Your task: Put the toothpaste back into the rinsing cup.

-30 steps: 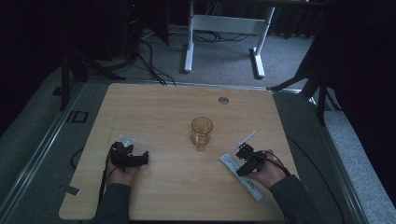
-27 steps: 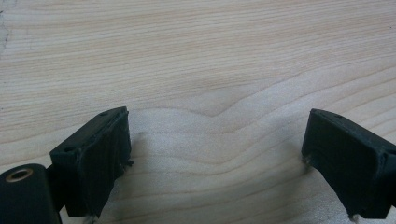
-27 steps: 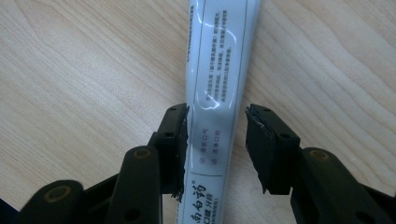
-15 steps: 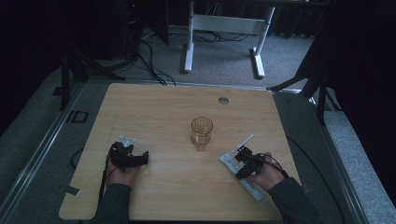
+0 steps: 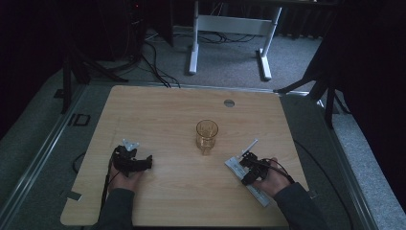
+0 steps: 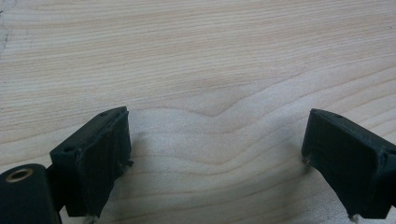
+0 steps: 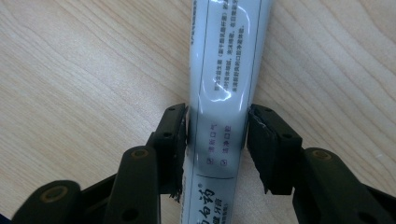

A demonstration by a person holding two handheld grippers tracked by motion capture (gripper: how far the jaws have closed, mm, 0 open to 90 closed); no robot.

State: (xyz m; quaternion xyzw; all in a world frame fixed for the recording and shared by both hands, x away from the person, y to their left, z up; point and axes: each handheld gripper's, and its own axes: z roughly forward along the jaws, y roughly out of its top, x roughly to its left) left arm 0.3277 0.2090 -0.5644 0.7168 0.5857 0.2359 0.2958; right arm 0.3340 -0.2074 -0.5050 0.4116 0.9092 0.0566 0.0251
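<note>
A: The right gripper (image 7: 215,140) straddles the white plastic toothpaste tube with printed text (image 7: 226,70), which lies flat on the table's right front; its jaws have just been opening, pads at or barely off the tube's sides.

B: So a lift now would likely let it slip. The left gripper (image 6: 215,154) rests wide open and empty on the pale wood-grain table (image 5: 158,110).

A: An amber drinking glass (image 5: 207,135) stands near the tube; grey carpet and dark curtains surround the table.

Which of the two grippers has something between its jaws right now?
The right gripper: its jaws flank a white toothpaste tube lying on the table. The left gripper stands open over bare wood.
</note>
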